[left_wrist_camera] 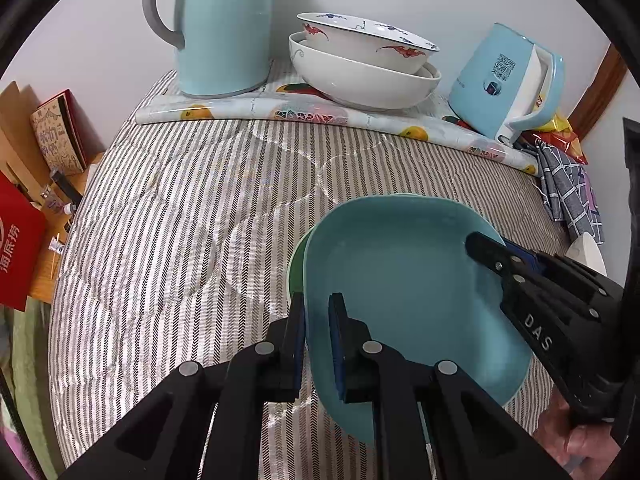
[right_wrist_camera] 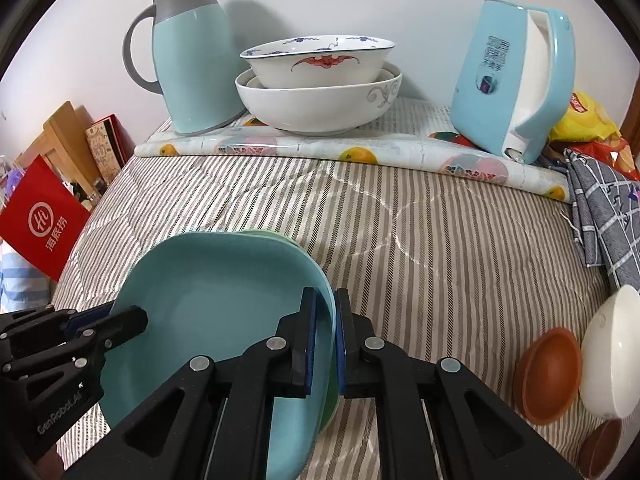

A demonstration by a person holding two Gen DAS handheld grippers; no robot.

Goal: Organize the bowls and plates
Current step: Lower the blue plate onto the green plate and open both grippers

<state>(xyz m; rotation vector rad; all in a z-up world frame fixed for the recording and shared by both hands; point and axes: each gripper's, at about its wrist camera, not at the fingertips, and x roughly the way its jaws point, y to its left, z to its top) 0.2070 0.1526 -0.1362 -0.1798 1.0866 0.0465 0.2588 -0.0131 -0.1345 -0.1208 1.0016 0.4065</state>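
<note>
We pinch the blue plate [left_wrist_camera: 404,292] at opposite rims, left tongs [left_wrist_camera: 318,344] and right tongs [right_wrist_camera: 325,340] both clamped on it, so it stays level over the green plate [right_wrist_camera: 276,236] just beneath, probably for stacking. Stacked bowls [right_wrist_camera: 316,88] wait well ahead.

Open quilt [left_wrist_camera: 192,208] before stacked bowls [left_wrist_camera: 360,64]

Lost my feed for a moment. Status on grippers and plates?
Left gripper and right gripper both shut on teal plate, opposite rims. Green plate directly beneath. Stacked bowls at back, apart.
</note>
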